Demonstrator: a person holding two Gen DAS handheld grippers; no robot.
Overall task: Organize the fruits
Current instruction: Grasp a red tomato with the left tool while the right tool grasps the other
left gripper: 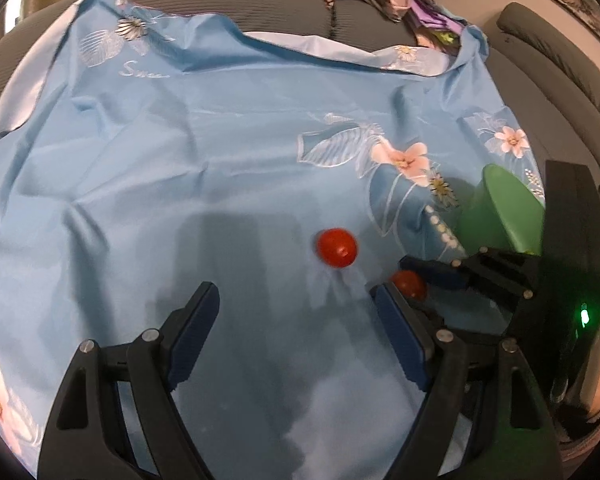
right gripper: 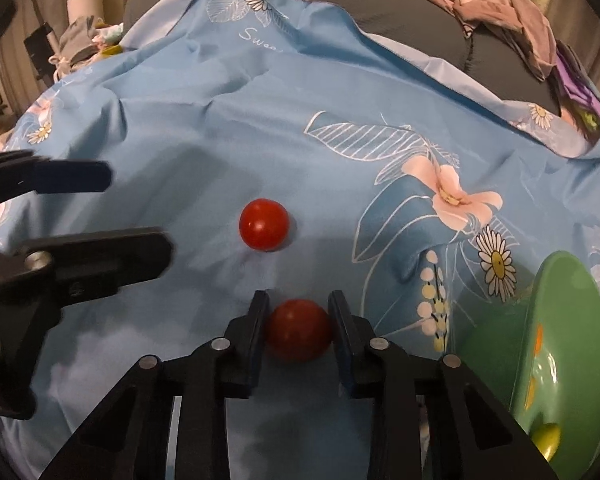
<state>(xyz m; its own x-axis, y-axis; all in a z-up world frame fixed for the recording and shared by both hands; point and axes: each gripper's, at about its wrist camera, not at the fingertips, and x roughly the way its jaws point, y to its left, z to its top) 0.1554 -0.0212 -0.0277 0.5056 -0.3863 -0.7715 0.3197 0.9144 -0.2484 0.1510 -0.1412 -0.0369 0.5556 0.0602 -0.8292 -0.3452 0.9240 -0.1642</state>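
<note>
Right gripper [right gripper: 298,334] clamped on near red fruit [right gripper: 298,335], on blue cloth [right gripper: 228,128]. Left gripper [left gripper: 296,320] jaws apart, empty, w/ far red fruit [left gripper: 336,247] just ahead. Green bowl [right gripper: 564,320] at right holds probably one yellow-green piece; two fruits left.

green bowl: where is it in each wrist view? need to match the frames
Left wrist: green bowl at right edge, behind the right gripper.
Right wrist: lower right corner, tipped on its side, right of the gripper's fingers.
Shared landmark: the loose red tomato on the blue cloth.
</note>
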